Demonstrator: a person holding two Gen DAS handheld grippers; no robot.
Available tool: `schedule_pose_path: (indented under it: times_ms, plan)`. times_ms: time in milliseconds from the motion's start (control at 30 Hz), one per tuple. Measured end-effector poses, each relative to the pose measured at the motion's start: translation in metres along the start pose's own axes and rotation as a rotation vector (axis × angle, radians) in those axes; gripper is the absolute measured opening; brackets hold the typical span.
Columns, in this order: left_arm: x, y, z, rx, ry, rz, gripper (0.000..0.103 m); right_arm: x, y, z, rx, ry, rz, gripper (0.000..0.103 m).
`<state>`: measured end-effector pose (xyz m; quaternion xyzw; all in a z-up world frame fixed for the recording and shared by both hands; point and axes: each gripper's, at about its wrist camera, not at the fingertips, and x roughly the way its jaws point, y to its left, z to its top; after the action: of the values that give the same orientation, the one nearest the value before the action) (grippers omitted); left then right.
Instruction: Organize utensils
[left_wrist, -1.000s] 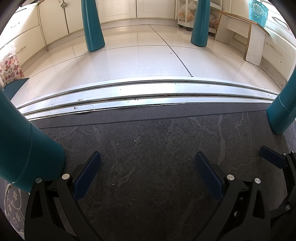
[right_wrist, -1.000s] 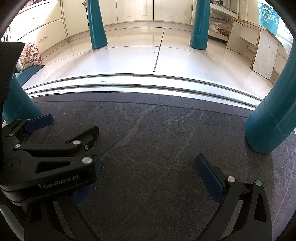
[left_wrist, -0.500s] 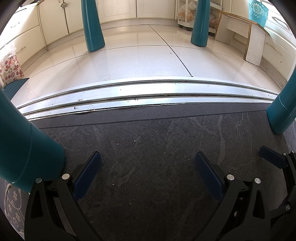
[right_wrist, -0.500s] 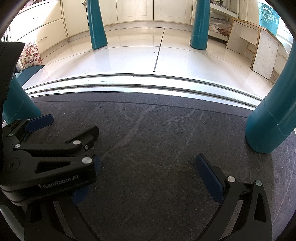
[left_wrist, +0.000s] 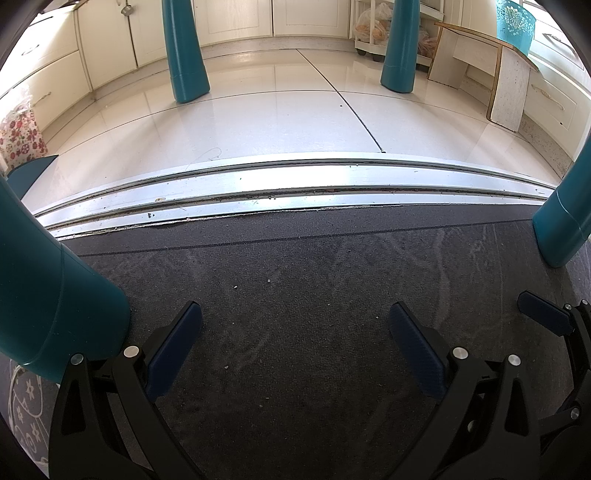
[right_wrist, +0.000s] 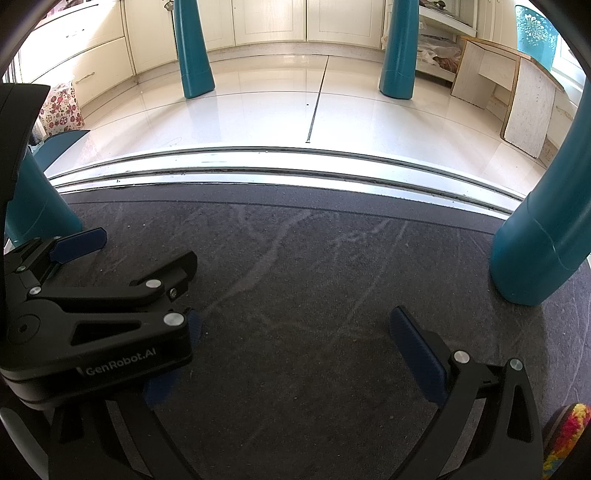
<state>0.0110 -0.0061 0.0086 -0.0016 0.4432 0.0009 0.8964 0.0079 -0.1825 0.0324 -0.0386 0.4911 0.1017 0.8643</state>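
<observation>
Looking down at a big dark grey carpet (left_wrist: 295, 266), fuzzy and streaky, with loads of open room in the middle. Past its far edge, a shiny metal door track (left_wrist: 295, 181), then glossy white tiles (left_wrist: 258, 122). Fat round teal legs (left_wrist: 48, 295) at the carpet's left and right edges, boxing things in a bit. Left gripper (left_wrist: 295, 314) spread wide, holding nothing. Same for right gripper (right_wrist: 295, 321), its left finger half hidden behind the left one's black body. Can't tell where the utensils are.
</observation>
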Motion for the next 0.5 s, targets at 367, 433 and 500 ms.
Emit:
schedule_pose_path:
  times_ms: [367, 433, 500]
  plan:
    - [0.0000, 0.0000, 0.0000, 0.000, 0.000, 0.000, 0.097, 0.0005, 0.0005, -0.0002, 0.000, 0.000, 0.000, 0.097]
    - [0.0000, 0.0000, 0.0000, 0.000, 0.000, 0.000, 0.097, 0.0006, 0.0005, -0.0003, 0.000, 0.000, 0.000, 0.097]
    - [-0.0007, 0.0004, -0.0006, 0.000, 0.000, 0.000, 0.097, 0.0015, 0.0009, -0.0008, 0.000, 0.000, 0.000, 0.097]
